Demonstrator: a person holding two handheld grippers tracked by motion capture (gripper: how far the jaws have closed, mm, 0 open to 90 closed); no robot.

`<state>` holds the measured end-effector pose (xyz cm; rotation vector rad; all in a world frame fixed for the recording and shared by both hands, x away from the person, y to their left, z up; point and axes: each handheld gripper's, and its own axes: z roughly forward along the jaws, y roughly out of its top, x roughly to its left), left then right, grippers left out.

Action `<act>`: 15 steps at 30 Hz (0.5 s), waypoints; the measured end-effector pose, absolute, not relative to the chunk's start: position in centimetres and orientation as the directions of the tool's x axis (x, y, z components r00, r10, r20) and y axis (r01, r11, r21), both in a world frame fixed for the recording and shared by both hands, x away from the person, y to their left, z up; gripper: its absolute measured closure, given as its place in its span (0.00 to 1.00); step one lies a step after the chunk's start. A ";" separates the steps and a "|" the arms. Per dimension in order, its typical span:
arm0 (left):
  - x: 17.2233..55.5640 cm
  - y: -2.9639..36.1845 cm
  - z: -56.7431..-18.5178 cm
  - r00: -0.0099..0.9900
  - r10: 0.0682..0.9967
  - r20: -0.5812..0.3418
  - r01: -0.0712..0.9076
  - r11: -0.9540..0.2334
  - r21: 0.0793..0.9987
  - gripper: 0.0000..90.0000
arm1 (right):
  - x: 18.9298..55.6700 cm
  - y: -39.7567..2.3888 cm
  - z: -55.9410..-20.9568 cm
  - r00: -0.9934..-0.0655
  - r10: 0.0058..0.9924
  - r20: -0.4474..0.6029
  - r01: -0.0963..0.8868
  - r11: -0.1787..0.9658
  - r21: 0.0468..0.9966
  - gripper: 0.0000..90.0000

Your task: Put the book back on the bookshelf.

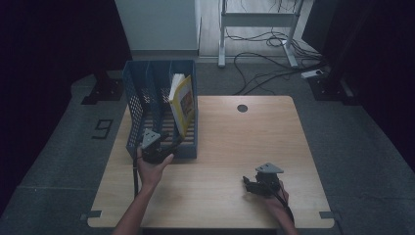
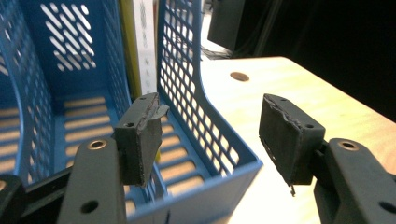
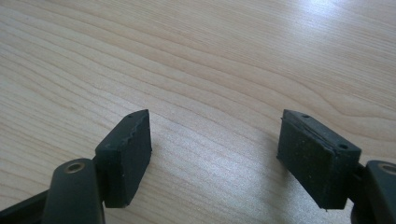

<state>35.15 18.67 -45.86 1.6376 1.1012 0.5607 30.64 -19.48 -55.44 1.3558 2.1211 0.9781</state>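
Observation:
A blue mesh file rack (image 1: 134,112) with three slots stands at the table's left back. A yellow book (image 1: 183,105) leans in its right slot; in the left gripper view its yellow and white edge (image 2: 140,46) rises behind the rack's wall (image 2: 187,93). My left gripper (image 1: 164,147) sits at the rack's front right corner, open. Its jaws (image 2: 215,140) straddle the right side wall without touching it, one pad inside the slot and one over the table. My right gripper (image 1: 249,185) rests low at the table's front right, open (image 3: 215,149), with bare wood between its pads.
The wooden table (image 1: 235,142) has a round cable hole (image 1: 242,108) near its back edge. On the floor behind it lie loose cables (image 1: 264,58) around a white desk frame (image 1: 257,19). A white cabinet (image 1: 156,24) stands behind the rack.

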 end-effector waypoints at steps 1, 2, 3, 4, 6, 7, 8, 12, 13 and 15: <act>34.9 18.8 -46.0 0.474 0.865 -0.164 0.392 -0.041 0.919 0.43 | 30.6 -19.5 -55.4 -0.424 0.905 0.011 0.596 0.270 0.756 0.28; 34.6 18.9 -46.3 0.480 0.861 -0.168 0.401 -0.045 0.915 0.43 | 30.6 -19.5 -55.4 -0.425 0.905 0.011 0.596 0.270 0.756 0.28; 34.4 19.0 -46.5 0.483 0.859 -0.170 0.405 -0.047 0.913 0.43 | 30.6 -19.5 -55.4 -0.424 0.905 0.011 0.596 0.270 0.756 0.28; 34.1 19.1 -46.7 0.485 0.857 -0.173 0.411 -0.049 0.910 0.43 | 30.6 -19.5 -55.4 -0.424 0.905 0.011 0.596 0.270 0.756 0.28; 33.3 19.4 -47.3 0.491 0.848 -0.196 0.429 -0.040 0.902 0.43 | 30.7 -19.5 -55.4 -0.424 0.905 0.011 0.596 0.271 0.756 0.28; 33.0 19.5 -47.6 0.494 0.847 -0.197 0.434 -0.043 0.900 0.43 | 30.7 -19.5 -55.4 -0.425 0.905 0.011 0.596 0.271 0.756 0.28; 32.6 19.6 -47.9 0.495 0.846 -0.198 0.439 -0.046 0.897 0.42 | 30.7 -19.5 -55.4 -0.425 0.905 0.011 0.596 0.271 0.756 0.28; 31.5 20.1 -49.3 0.504 0.837 -0.214 0.466 -0.056 0.883 0.42 | 30.6 -19.5 -55.4 -0.425 0.905 0.011 0.596 0.271 0.756 0.28; 31.1 20.2 -49.8 0.508 0.833 -0.218 0.478 -0.062 0.876 0.42 | 30.6 -19.5 -55.4 -0.425 0.905 0.011 0.596 0.270 0.756 0.28; 30.7 20.3 -50.5 0.513 0.830 -0.218 0.493 -0.077 0.866 0.42 | 30.6 -19.5 -55.4 -0.424 0.905 0.011 0.596 0.270 0.756 0.28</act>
